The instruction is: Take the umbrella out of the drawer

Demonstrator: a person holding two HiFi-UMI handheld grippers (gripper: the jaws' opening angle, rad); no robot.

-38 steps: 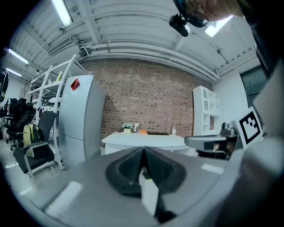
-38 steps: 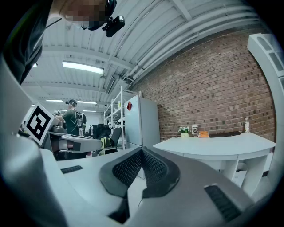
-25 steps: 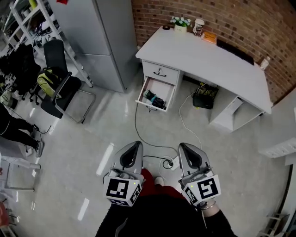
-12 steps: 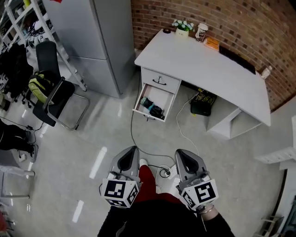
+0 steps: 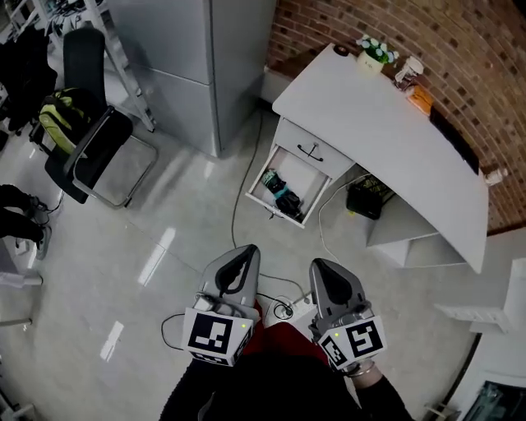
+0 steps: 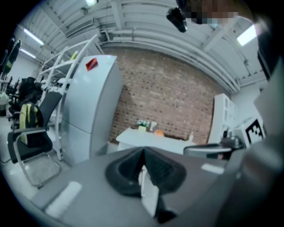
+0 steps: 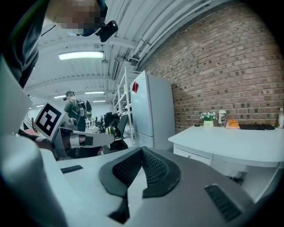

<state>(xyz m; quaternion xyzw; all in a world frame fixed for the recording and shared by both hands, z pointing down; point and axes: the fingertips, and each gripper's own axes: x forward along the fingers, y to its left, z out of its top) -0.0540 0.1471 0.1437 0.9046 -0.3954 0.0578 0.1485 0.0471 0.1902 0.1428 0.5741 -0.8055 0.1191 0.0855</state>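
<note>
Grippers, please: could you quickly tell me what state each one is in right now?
Left gripper: closed, holding nothing.
Right gripper: closed, holding nothing.

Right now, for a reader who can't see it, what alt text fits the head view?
Seen from above, the left gripper and right gripper, both shut and empty, point across a pale floor toward a white desk whose lower drawer stands open, a dark umbrella inside. A brick wall backs the desk.
</note>
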